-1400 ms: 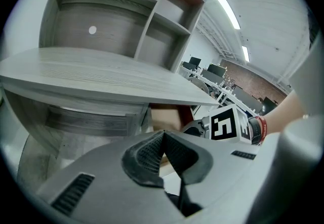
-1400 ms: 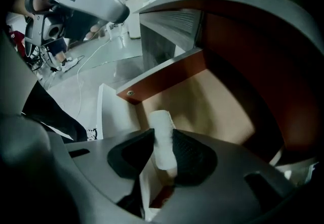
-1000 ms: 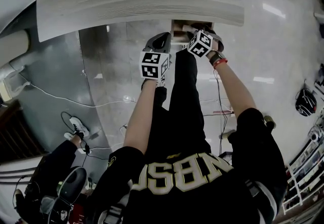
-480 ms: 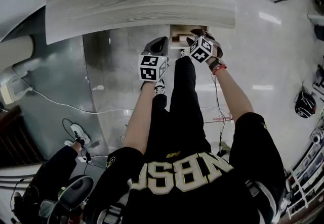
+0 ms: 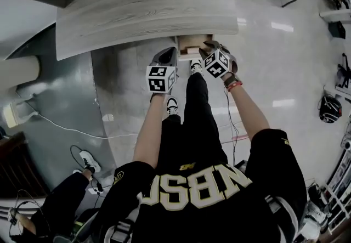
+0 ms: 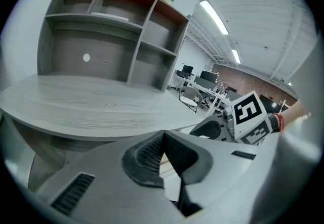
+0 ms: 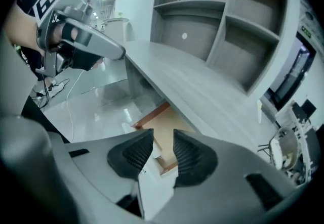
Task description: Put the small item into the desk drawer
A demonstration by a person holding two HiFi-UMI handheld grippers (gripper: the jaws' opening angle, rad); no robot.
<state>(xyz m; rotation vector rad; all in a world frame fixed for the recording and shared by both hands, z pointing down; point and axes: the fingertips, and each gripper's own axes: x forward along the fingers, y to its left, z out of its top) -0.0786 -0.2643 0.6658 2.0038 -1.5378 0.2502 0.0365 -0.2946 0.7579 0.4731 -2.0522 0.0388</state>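
Observation:
A light wooden drawer (image 5: 192, 43) stands pulled out from under the grey desk top (image 5: 142, 11). A small pale item (image 5: 192, 50) seems to lie in it; its shape is unclear. My right gripper (image 5: 208, 46) hovers at the drawer's right front corner. Its jaws are closing with a gap left, and through that gap of the right gripper (image 7: 163, 143) only the drawer's inside (image 7: 166, 121) shows. My left gripper (image 5: 173, 51) is just left of the drawer, and the left gripper (image 6: 162, 136) has its pads meeting, with nothing between them.
A grey shelf unit (image 6: 111, 41) stands at the back of the desk top (image 6: 91, 101). The person's legs and shoes (image 5: 171, 106) are below the drawer on a glossy floor. A cable (image 5: 66, 126) runs on the floor at left; another person's shoe (image 5: 88, 160) is nearby.
The head view has drawn back, so the desk sits lower in the picture. More of the open drawer shows, with the right gripper now at its right front corner.

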